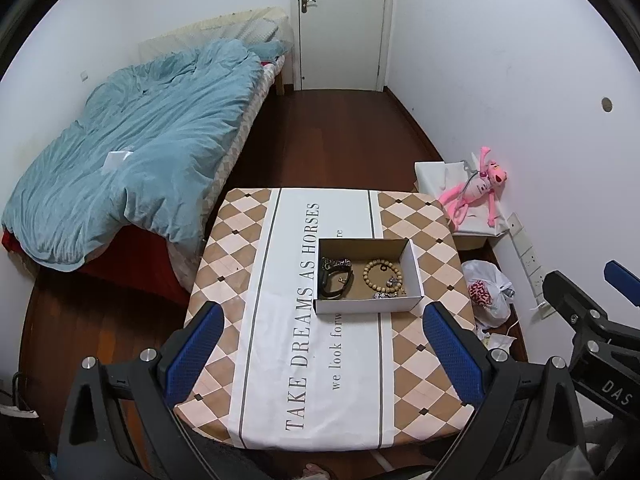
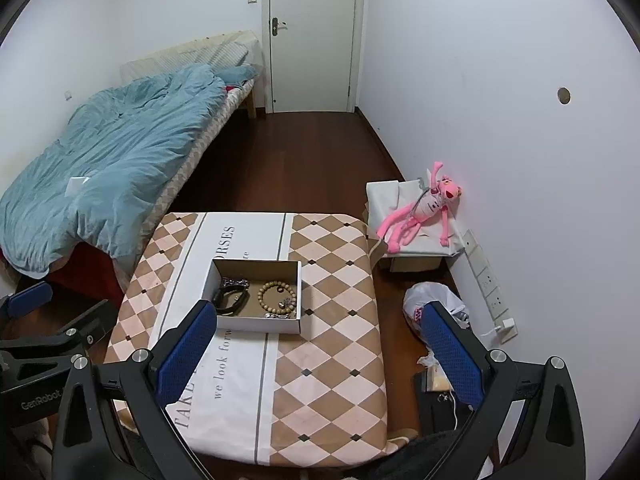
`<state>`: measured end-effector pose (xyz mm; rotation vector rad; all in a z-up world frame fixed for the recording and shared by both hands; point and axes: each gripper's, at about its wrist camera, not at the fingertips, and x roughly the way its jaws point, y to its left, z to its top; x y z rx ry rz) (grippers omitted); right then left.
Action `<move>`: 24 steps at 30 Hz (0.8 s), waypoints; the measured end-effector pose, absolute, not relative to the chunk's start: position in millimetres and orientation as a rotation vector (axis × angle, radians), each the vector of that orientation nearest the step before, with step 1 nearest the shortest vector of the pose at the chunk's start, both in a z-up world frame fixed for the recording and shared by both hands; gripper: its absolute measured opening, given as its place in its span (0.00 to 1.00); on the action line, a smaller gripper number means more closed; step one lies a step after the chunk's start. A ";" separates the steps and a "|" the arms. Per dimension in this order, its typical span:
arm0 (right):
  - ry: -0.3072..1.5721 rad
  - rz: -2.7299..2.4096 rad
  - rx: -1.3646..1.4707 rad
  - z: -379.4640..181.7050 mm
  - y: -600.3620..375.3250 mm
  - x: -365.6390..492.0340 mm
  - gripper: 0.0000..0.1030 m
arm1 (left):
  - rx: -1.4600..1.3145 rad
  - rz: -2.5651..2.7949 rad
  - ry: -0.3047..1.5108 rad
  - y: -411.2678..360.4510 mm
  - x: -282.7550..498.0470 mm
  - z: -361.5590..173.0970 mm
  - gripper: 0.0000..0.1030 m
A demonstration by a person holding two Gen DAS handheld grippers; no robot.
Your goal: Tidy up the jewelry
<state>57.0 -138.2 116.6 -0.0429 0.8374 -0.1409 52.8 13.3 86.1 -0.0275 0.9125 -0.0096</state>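
An open white cardboard box (image 1: pixel 416 268) (image 2: pixel 260 325) stands on the small table. Inside lie a wooden bead bracelet (image 1: pixel 381 272) (image 2: pixel 277 289), a black band with a patterned piece (image 1: pixel 335 278) (image 2: pixel 230 294) on the left, and small silvery pieces (image 1: pixel 390 286) (image 2: pixel 285 305) near the front. My left gripper (image 1: pixel 323 354) is open and empty, held above the table's near half, short of the box. My right gripper (image 2: pixel 320 356) is open and empty, above the table's near right part. Each gripper shows at the edge of the other's view.
The table has a checked cloth (image 1: pixel 288 360) (image 2: pixel 332 368) with printed words. A bed with a blue duvet (image 1: pixel 132 152) stands left. A pink plush toy (image 2: pixel 424 210) lies on a white box right. A plastic bag (image 2: pixel 434 300) and a power strip (image 2: pixel 490 288) are on the floor right.
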 end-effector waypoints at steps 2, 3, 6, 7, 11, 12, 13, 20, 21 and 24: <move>0.844 -0.141 -0.043 114.9 -139.6 62.9 1.00 | -0.033 -0.004 0.918 12.8 59.4 84.3 0.99; 0.848 -0.143 -0.044 113.9 -140.3 66.8 1.00 | -0.035 0.001 0.919 12.8 62.7 83.8 0.99; 0.853 -0.149 -0.052 111.1 -140.6 79.2 1.00 | -0.038 0.011 0.920 14.8 72.6 82.5 0.99; 0.858 -0.151 -0.057 108.8 -140.5 84.7 1.00 | -0.036 0.019 0.921 15.2 77.0 81.4 0.99; 0.876 -0.153 -0.060 99.7 -140.0 102.2 1.00 | -0.021 0.037 0.940 16.0 90.8 74.5 0.99; 0.885 -0.154 -0.059 95.9 -140.3 107.5 1.00 | -0.015 0.038 0.952 16.2 94.5 71.6 0.99; 0.894 -0.151 -0.056 91.7 -140.9 112.5 1.00 | -0.010 0.039 0.959 16.0 98.0 68.7 0.99; 0.947 -0.167 -0.055 71.3 -145.7 135.0 1.00 | 0.011 0.025 0.985 13.2 113.5 56.2 0.99; 0.957 -0.169 -0.057 67.9 -146.8 137.8 1.00 | 0.012 0.023 0.992 12.9 115.4 53.9 0.99; 0.985 -0.167 -0.060 60.0 -148.7 143.5 1.00 | 0.004 0.003 1.005 10.9 119.3 49.2 0.99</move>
